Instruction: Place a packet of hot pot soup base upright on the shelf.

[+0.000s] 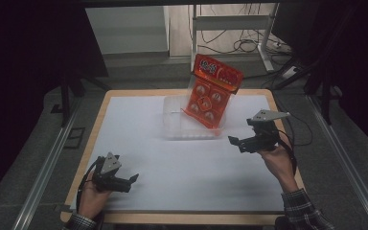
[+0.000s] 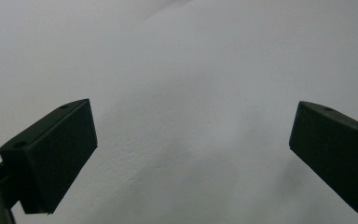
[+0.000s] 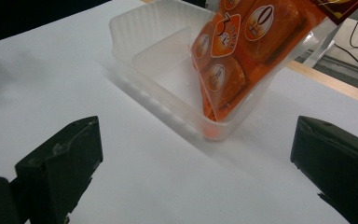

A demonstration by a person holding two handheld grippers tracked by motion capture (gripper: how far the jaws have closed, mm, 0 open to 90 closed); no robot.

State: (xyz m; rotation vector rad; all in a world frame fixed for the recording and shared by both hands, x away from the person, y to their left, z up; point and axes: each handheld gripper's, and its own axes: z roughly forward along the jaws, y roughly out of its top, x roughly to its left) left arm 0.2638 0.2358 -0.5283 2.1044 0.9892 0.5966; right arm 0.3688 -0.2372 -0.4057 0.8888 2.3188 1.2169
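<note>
An orange snack packet (image 1: 211, 91) with several round pieces stands tilted in a clear plastic tub (image 1: 175, 120) at the back middle of the white sheet; its top leans past the tub's right end. In the right gripper view the packet (image 3: 242, 51) rests in the tub (image 3: 144, 42) just ahead of the jaws. My right gripper (image 1: 235, 140) is open, to the right of the tub, holding nothing. Near the front left, my left gripper (image 1: 133, 178) is open over bare white paper (image 2: 191, 93).
The white sheet (image 1: 187, 172) covers a wooden table (image 1: 100, 110). Metal rails run along both sides on the floor. Behind the table stand a metal frame leg (image 1: 194, 33) and loose cables (image 1: 249, 45).
</note>
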